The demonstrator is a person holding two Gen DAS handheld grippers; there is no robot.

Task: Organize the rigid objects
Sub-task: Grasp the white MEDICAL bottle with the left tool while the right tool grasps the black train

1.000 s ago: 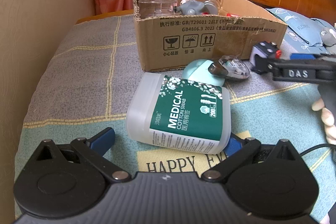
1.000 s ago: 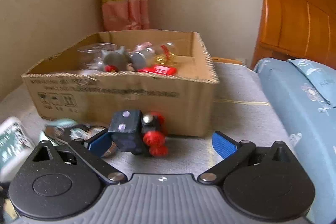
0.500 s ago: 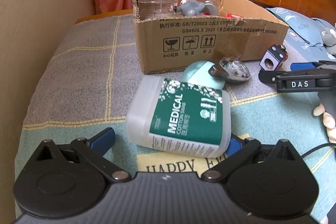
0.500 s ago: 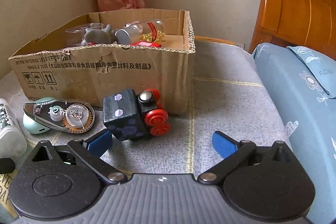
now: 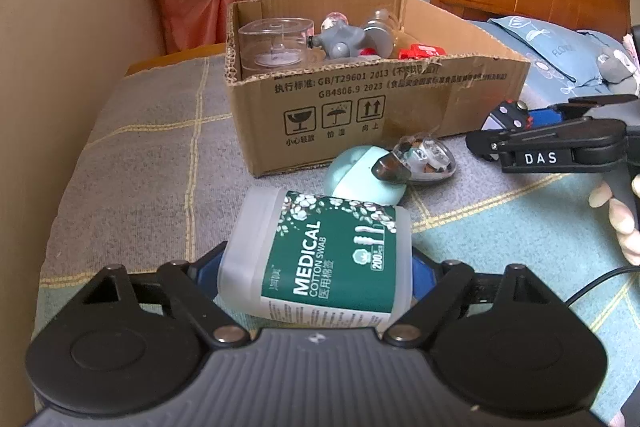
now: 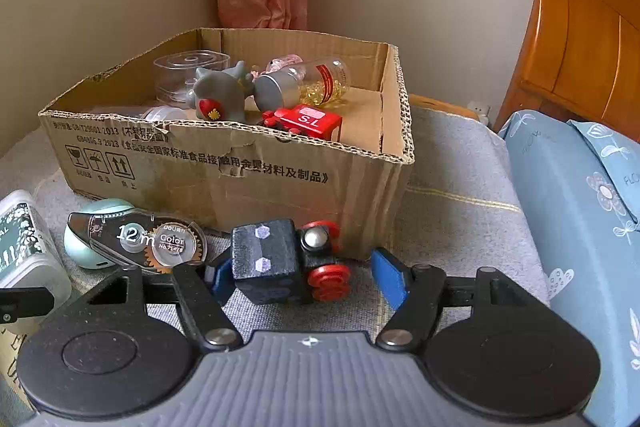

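The cotton swab box (image 5: 320, 259) lies on its side low in the middle of the left wrist view, its green label up, and the left gripper (image 5: 316, 267) has just been closing on it — both blue pads now sit against its short sides, so it looks gripped. The pads bite near the bottom end of the box, so on lifting the far end may sag; a slow, level rise and a firm squeeze would serve best, since the frosted plastic looks smooth.

In the right wrist view the toy train block (image 6: 280, 259), dark with red wheels, sits low in the centre between the right gripper's (image 6: 304, 279) pads. Those jaws have also just been closing: the left pad is at the block's side, while the right pad (image 6: 386, 279) stands apart from the wheels, so the toy is not yet clamped. Closing onto the wheels could roll or twist it — better to finish the squeeze square on the body.

Just beyond both lie a correction tape dispenser (image 6: 140, 241) resting against a pale green rounded case (image 6: 86, 247), close enough to be knocked. Behind them stands the cardboard box (image 5: 372, 115), upper middle of both frames, already holding a clear tub, a grey figure, a bottle and a red toy. Free floor shows at its right side; lift clear over the torn front rim.
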